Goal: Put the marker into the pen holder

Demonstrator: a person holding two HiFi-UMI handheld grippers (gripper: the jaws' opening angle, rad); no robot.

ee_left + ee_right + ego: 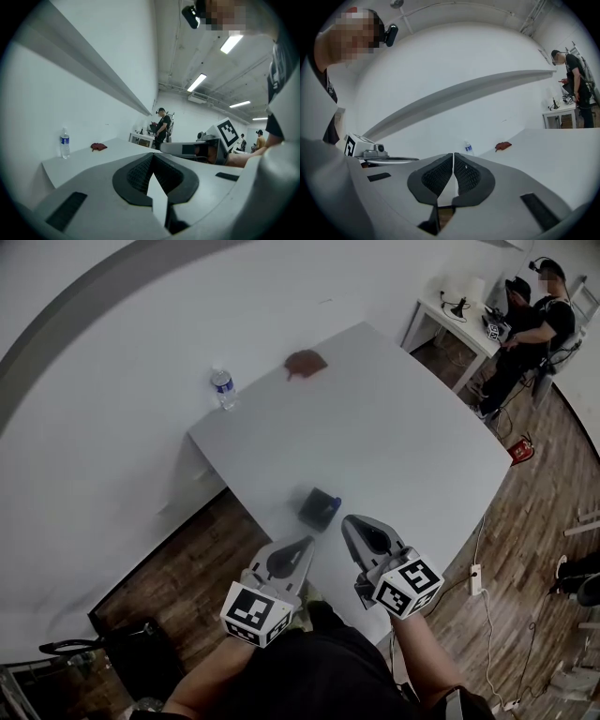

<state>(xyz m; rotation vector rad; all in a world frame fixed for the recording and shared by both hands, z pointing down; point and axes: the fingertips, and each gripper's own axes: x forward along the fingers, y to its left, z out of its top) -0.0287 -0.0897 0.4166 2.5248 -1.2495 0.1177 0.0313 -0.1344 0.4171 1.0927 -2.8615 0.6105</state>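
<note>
In the head view, a dark pen holder point(317, 509) is seen just below the centre of the frame, standing on the white surface point(394, 437) close to its near edge. A small blue piece, taken to be the end of the marker point(335, 506), shows at the holder's right rim, touching it. So little of the marker is seen that its long axis and the way it points cannot be told, nor whether it sits fully inside the holder.

The left gripper point(302, 547) is held at the lower middle of the frame, just below the holder, tip directed up toward it. In the left gripper view its jaws are seen pressed together at the tips, with nothing between them. The right gripper point(352, 526) is held just right of it, tip near the holder's lower right corner but apart from it. In the right gripper view its jaws are likewise closed against each other and nothing is held.

A water bottle point(223, 388) stands upright at the surface's far left corner, in the upper left part of the frame. A reddish-brown cloth point(305, 363) lies crumpled at the far edge, to the right of the bottle and well apart from the holder.
</note>
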